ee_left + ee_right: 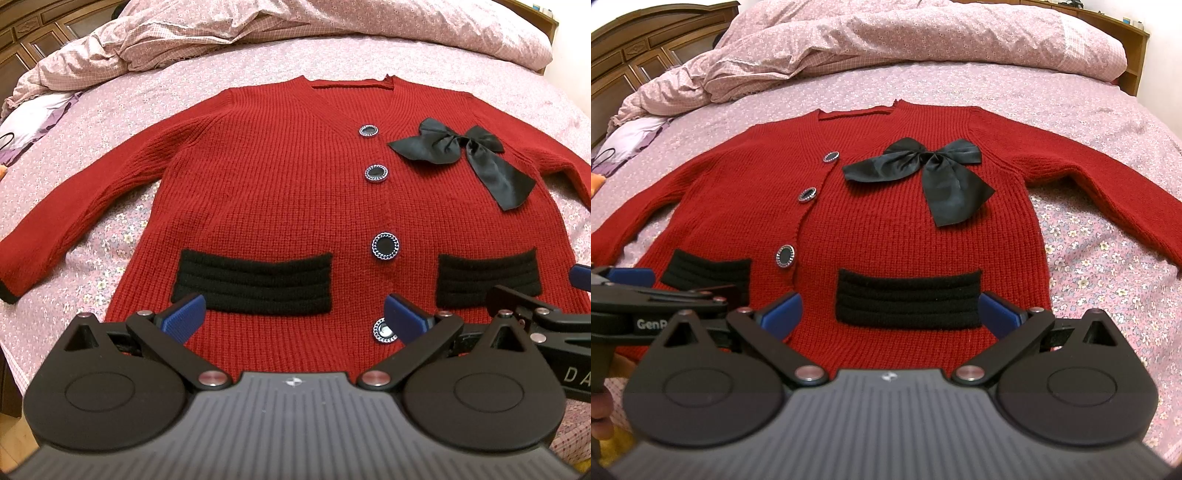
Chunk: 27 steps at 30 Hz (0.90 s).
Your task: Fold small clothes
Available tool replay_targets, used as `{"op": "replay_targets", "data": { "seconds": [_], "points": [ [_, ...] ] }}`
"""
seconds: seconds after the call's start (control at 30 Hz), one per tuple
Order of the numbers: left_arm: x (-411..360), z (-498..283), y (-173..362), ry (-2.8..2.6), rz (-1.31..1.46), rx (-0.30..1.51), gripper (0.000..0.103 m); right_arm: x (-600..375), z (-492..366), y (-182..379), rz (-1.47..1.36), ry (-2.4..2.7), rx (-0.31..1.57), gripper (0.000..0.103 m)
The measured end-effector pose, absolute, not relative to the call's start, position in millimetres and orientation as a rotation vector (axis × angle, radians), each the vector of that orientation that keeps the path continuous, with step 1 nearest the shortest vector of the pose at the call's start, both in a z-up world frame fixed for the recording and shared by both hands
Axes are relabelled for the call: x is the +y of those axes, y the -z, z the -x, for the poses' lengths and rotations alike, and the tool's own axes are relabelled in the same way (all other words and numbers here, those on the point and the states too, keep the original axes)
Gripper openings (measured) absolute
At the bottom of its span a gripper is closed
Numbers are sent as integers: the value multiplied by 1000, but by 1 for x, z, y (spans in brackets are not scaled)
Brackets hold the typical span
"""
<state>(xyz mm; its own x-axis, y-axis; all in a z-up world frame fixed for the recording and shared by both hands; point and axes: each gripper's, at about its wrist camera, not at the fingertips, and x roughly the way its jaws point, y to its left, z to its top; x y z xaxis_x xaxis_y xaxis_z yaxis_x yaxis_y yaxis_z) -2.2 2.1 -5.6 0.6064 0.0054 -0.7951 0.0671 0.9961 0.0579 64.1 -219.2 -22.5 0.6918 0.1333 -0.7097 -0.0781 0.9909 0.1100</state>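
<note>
— How far along was the folding?

— Not begun, by the look of it. The cardigan lay flat and face up in the middle of the bed, buttoned, both sleeves spread out to the sides, no fold anywhere. Every fold was left to do.

— And the tools?

— Both hovered over the hem at the bed's near edge. The left gripper had its jaws spread wide, nothing between them; the right gripper was the same, over a black pocket.

— What couldn't be made out?

— The hem itself sat behind the gripper bodies. The right sleeve's cuff ran out of frame in both views. The bottom button was half covered by a finger.
</note>
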Motion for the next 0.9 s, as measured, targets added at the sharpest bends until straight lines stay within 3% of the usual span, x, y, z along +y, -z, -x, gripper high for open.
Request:
{"op": "replay_targets", "data": {
  "seconds": [0.9],
  "points": [
    [1, -5, 5, 37, -86, 936, 103, -218, -65, 23, -81, -123, 800, 103]
  ]
}}
